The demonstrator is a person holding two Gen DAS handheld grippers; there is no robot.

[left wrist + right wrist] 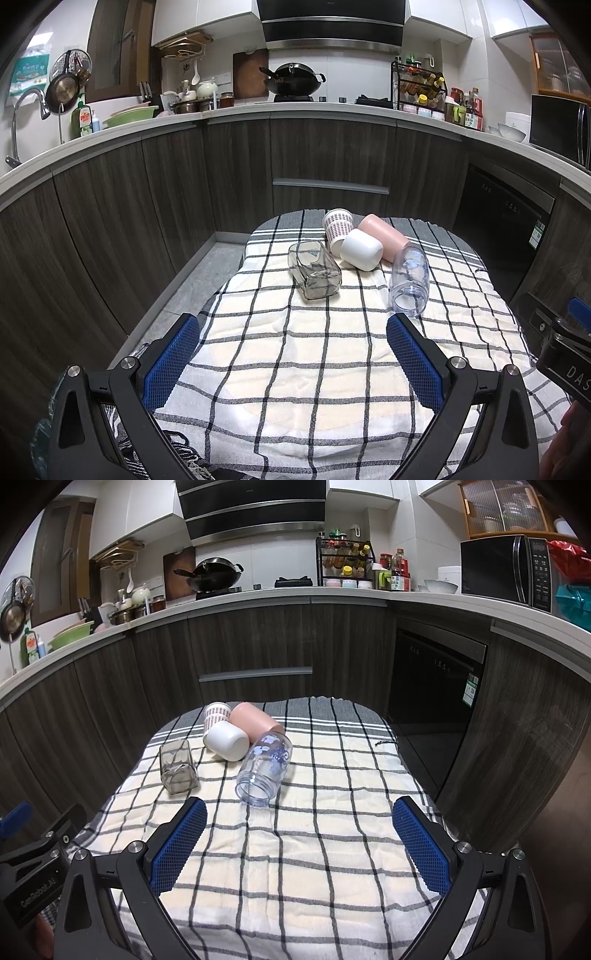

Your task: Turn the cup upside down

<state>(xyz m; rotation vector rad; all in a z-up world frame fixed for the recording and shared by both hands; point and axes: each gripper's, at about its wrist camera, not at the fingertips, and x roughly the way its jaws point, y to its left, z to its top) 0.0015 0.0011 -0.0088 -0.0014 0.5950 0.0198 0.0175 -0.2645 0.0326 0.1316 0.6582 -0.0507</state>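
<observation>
Several cups lie on their sides at the far end of a checked cloth (pixel 295 369) (pixel 314 849). A smoky square glass cup (pixel 314 272) (pixel 178 765), a white cup (pixel 361 249) (pixel 226 741), a pink cup (pixel 384 237) (pixel 255 720), a patterned paper cup (pixel 338 229) (pixel 216 713) and a clear blue-flowered cup (pixel 409 281) (pixel 264 770) with its mouth towards me. My left gripper (pixel 293 325) is open and empty, well short of the cups. My right gripper (pixel 299 808) is open and empty, just short of the clear cup.
The cloth covers a small table in front of dark wood kitchen cabinets (pixel 325 155). The floor (pixel 192 280) drops off to the left. A dishwasher (pixel 432 686) stands at the right. The counter holds a wok (pixel 293 79), bottles and a microwave (pixel 508 568).
</observation>
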